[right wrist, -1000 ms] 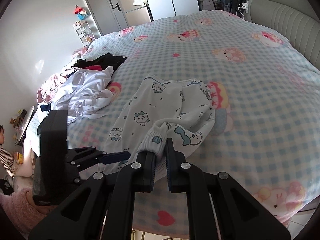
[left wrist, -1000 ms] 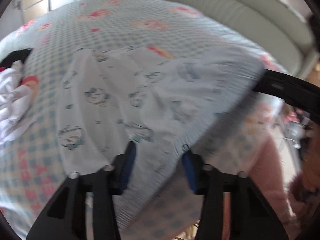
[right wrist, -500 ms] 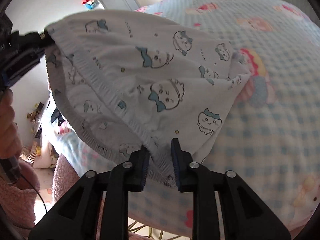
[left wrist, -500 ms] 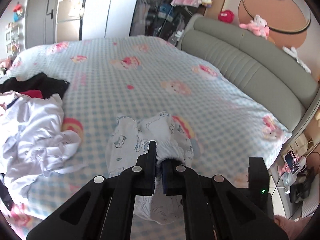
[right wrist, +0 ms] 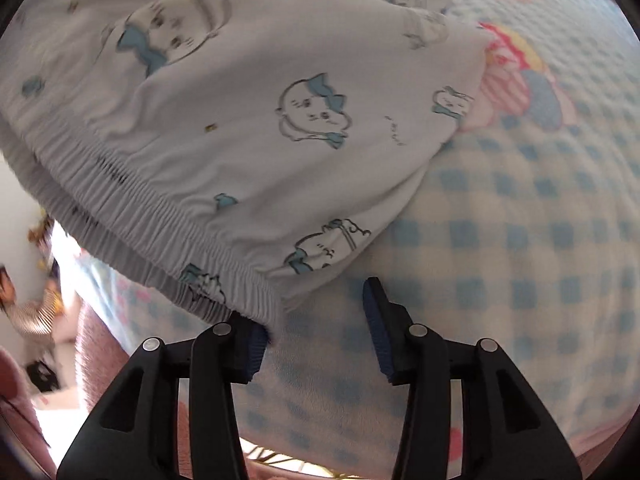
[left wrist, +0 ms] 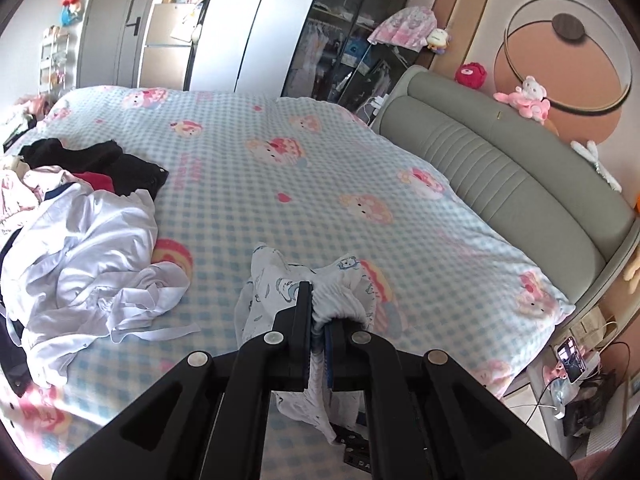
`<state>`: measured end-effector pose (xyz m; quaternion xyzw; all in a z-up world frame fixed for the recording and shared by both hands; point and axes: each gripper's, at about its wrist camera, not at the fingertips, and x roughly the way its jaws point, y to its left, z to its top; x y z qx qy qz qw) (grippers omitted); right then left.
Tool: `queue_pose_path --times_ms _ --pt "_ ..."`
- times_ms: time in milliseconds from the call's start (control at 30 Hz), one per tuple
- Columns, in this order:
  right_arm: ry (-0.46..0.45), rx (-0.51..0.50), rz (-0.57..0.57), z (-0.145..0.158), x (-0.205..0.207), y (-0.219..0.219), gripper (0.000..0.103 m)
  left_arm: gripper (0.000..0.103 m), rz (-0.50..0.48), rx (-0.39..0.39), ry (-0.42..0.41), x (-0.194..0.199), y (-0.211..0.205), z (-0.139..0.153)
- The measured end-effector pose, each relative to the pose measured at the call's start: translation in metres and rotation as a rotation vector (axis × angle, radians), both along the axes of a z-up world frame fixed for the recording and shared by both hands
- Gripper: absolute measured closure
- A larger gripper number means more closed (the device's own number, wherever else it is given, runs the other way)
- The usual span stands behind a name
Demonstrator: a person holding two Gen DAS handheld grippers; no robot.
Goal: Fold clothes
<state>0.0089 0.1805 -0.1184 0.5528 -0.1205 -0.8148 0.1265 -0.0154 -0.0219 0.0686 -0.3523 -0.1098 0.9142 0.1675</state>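
A pair of small white pants with a blue cartoon print [left wrist: 276,292] hangs bunched over the near part of the bed. My left gripper [left wrist: 318,334] is shut on their gathered elastic waistband. In the right wrist view the same pants [right wrist: 248,92] fill the upper left, the ribbed waistband running down to my right gripper [right wrist: 316,336]. That gripper stands open; the waistband's corner rests against its left pad [right wrist: 256,342] and nothing lies between the fingers.
The bed wears a blue-checked blanket [left wrist: 320,168] with pink cartoon patches. A heap of white, black and red clothes [left wrist: 84,232] lies at the left. A grey padded headboard [left wrist: 500,176] runs along the right, with a phone and cables on the floor beyond.
My left gripper has shut on the waistband and risen above the bed. My right gripper, shut on the waistband half a second ago, has opened and let it go.
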Motion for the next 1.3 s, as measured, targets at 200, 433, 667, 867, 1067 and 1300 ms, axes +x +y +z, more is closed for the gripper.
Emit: queue_pose_path --times_ms 200,433,667,867,1067,1300 --pt "0.198 0.128 -0.160 0.064 0.002 0.063 0.093 0.094 0.001 0.016 -0.108 0.004 -0.016 -0.039" --pt "0.280 0.088 -0.163 0.115 0.003 0.092 0.093 0.092 -0.116 -0.151 -0.390 0.009 0.019 -0.145" --pt "0.284 0.061 -0.096 0.123 0.010 0.067 0.093 0.051 -0.252 -0.420 -0.253 0.022 0.066 -0.151" --pt "0.298 0.011 -0.092 0.130 0.019 0.063 0.093 0.051 -0.314 -0.518 -0.140 0.032 0.092 -0.147" --pt "0.296 0.047 -0.095 0.132 0.017 0.062 0.093 0.060 -0.407 -0.529 -0.129 0.044 0.112 -0.150" --pt "0.157 0.069 0.002 0.093 0.018 0.053 0.086 0.089 -0.285 -0.265 -0.148 0.029 0.081 -0.123"
